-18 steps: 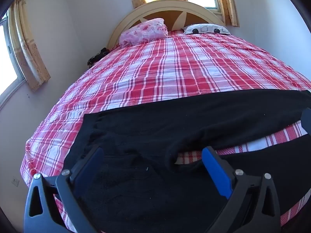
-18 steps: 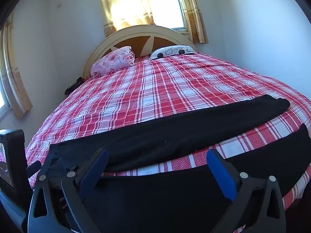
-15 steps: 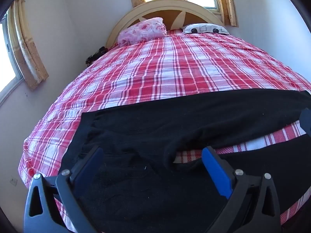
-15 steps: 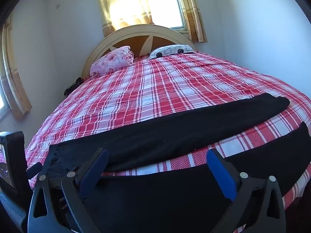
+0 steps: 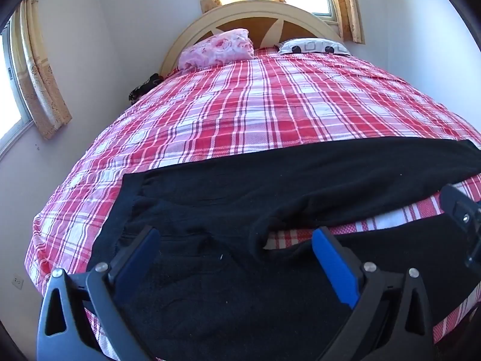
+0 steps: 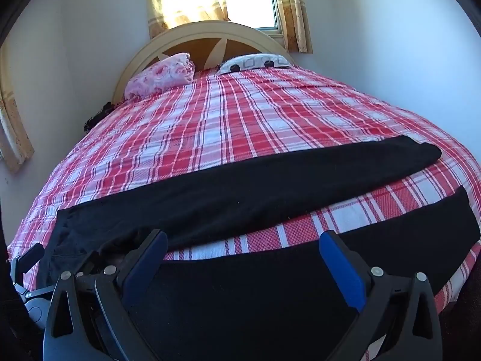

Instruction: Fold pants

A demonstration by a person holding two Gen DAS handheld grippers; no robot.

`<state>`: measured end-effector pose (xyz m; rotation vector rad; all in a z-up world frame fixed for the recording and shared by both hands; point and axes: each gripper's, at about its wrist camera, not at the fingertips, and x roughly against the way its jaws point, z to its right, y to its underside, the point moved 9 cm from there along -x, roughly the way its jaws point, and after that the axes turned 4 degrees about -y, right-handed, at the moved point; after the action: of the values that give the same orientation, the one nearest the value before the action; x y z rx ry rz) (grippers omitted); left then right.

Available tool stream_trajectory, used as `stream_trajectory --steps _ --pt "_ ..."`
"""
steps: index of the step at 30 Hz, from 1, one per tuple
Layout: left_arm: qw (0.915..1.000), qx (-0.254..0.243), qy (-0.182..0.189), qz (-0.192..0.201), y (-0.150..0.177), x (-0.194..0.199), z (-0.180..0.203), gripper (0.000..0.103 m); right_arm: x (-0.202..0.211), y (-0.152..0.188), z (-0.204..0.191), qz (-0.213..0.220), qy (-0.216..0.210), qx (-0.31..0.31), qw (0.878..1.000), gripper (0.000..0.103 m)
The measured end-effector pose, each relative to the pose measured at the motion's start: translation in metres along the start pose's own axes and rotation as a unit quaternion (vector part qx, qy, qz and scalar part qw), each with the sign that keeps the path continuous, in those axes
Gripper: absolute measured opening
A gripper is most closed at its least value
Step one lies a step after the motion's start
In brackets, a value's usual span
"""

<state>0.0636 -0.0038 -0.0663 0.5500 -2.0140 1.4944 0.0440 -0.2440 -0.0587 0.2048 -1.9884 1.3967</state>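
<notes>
Black pants [image 5: 228, 198] lie flat across the near end of the bed, waistband at the left, two legs running right with a strip of bedspread between them. My left gripper [image 5: 236, 252] is open and empty, above the seat and crotch of the pants. My right gripper [image 6: 243, 254] is open and empty, above the near leg [image 6: 270, 285]. The far leg [image 6: 270, 180] ends at a cuff on the right. Part of the right gripper shows at the right edge of the left wrist view [image 5: 463, 219].
The bed has a red and white plaid spread [image 5: 255, 105]. A pink floral pillow [image 5: 216, 48] and a white patterned pillow [image 5: 312, 46] lie against the arched headboard [image 5: 255, 12]. A dark item [image 5: 144, 87] sits at the bed's left edge. Walls flank the bed.
Both grippers have shifted slightly; the view of the bed has moved a little. The pants lie as before and both jaws stay open.
</notes>
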Motion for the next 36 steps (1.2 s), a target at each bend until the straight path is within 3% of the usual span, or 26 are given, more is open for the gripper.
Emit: stream_trajectory --steps 36 --pt "1.0000 -0.007 0.000 0.002 0.0013 0.0065 0.0038 0.103 -0.0036 0.0039 -0.0019 -0.015 0.000 -0.002 1.000 0.102"
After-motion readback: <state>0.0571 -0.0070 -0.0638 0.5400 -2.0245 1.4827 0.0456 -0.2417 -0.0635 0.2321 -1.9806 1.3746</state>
